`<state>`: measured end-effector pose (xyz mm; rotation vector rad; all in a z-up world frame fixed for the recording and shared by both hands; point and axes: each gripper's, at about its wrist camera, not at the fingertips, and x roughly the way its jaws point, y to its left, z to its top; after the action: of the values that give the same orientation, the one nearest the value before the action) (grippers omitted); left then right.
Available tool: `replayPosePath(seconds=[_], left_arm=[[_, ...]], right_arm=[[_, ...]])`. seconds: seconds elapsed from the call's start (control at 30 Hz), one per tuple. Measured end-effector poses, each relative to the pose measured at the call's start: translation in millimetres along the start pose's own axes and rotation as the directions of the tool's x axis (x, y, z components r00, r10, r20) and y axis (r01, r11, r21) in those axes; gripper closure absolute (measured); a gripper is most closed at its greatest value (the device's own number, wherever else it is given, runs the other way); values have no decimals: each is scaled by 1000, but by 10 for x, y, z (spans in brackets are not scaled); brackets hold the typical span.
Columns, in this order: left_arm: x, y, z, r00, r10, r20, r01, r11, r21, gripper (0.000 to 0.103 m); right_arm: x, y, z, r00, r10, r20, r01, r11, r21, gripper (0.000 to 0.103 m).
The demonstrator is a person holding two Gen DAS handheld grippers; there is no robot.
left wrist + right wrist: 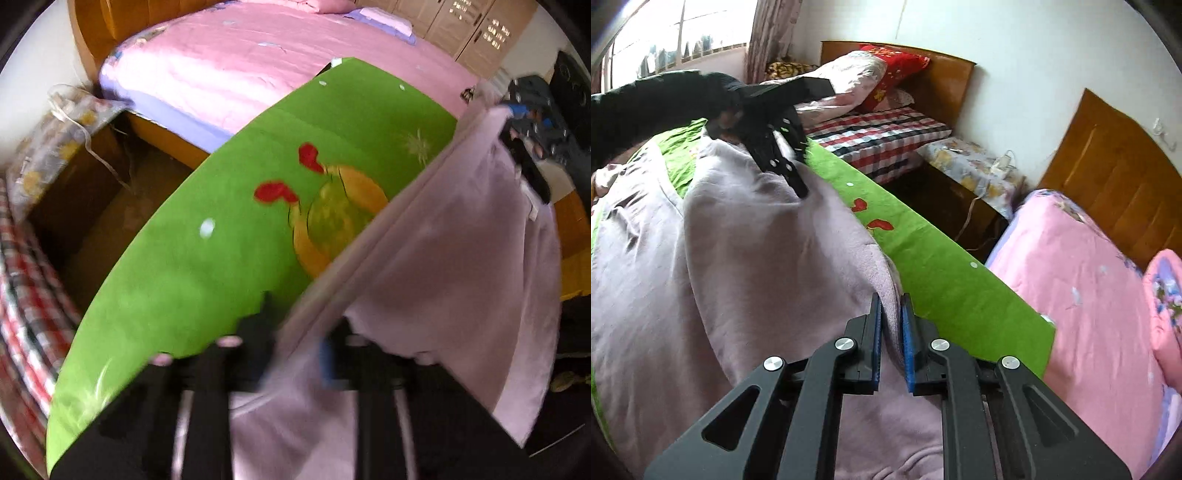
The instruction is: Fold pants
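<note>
The pale lilac pants (746,251) are held up over a green cloth-covered surface (945,280). My right gripper (891,306) is shut on an edge of the pants, fabric pinched between its blue pads. My left gripper (295,332) is shut on another edge of the pants (454,258), blurred in its own view; the cloth hangs between the two grippers. The left gripper also shows in the right wrist view (790,173), its fingers pressed into the fabric. The right gripper shows at the far right of the left wrist view (528,162).
The green cloth (221,229) has red hearts and a cartoon print. A pink-quilted bed (258,62) lies beyond it, a plaid-sheeted bed (879,136) to the side, and a covered nightstand (975,166) between them. Wooden headboards and wardrobes line the walls.
</note>
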<state>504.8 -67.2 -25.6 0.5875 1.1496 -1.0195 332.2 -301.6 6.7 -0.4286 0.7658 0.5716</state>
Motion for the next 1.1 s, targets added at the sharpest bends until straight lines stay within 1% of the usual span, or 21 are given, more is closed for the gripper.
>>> replayPosePath(seconds=[0.1,0.17,0.23,0.27,0.3,0.37,0.43,0.47,0.53,0.57,0.6,0.63,0.67,0.77,0.8,0.83,0.9,0.93,1.0,1.07,1.1], left_arm=[[-366,-233,-175,993,89,72,-90,996,7,93],[-719,-589,-303,965,212,157,-219,975,29,93],[-1014,-1066,-472,913,339,228,-360,931,58,93],[-1105,-1274,-550,889,383,253,-411,909,68,93],[-1219,-1616,-705,852,437,288,-478,874,85,93],[-1302,-2009,-937,810,490,323,-543,834,97,93],[-1294,-2513,-1256,763,542,353,-609,786,107,94],[-1257,-2742,-1412,754,548,362,-618,778,109,94],[-1155,-3035,-1627,752,550,364,-621,777,108,94],[-1015,-3241,-1788,757,548,354,-618,777,120,94],[-942,-3315,-1852,765,542,347,-609,784,119,94],[-783,-3407,-1975,789,521,325,-578,809,105,94],[-639,-3481,-2037,804,510,307,-560,822,102,94],[-246,-3539,-2183,830,502,243,-532,844,72,92],[-161,-3507,-2216,840,493,228,-516,855,48,93],[-155,-3471,-2223,838,486,248,-504,864,8,92],[-224,-3376,-2247,861,434,264,-430,900,-77,84],[-301,-3356,-2269,860,417,295,-402,909,-111,71],[-457,-3359,-2310,837,422,348,-378,906,-187,31],[-634,-3329,-2419,813,402,421,-300,909,-289,17],[-710,-3318,-2490,803,387,453,-246,908,-340,16]], right_arm=[[-167,174,2,999,-47,22,47,999,11,90],[-356,309,-14,995,-78,54,77,997,24,90],[-613,455,-69,990,-102,100,99,995,31,90],[-774,566,-124,985,-116,128,112,993,32,90],[-886,657,-174,981,-130,144,128,991,30,90],[-1121,916,-317,972,-157,176,154,988,26,90],[-1301,1182,-531,966,-171,195,167,985,34,90],[-1356,1312,-640,964,-182,196,179,983,34,90],[-1433,1560,-880,964,-190,189,186,982,39,90],[-1435,1686,-1024,966,-187,180,180,982,53,90],[-1438,1765,-1157,969,-181,170,170,983,73,90],[-1412,1848,-1303,975,-165,148,151,983,101,90],[-1358,1918,-1429,981,-155,121,140,983,119,90],[-1167,2004,-1662,992,-120,42,112,979,170,87],[-1142,2023,-1710,993,-112,38,103,977,188,80],[-1136,2032,-1745,995,-97,36,87,972,216,75],[-1206,2036,-1776,995,-86,50,69,962,265,44],[-1299,2027,-1798,994,-81,74,55,951,303,39],[-1526,2023,-1897,987,-83,141,23,923,383,36],[-1686,1977,-2028,977,-108,186,6,879,477,36],[-1764,1911,-2129,970,-125,210,-13,832,555,36]])
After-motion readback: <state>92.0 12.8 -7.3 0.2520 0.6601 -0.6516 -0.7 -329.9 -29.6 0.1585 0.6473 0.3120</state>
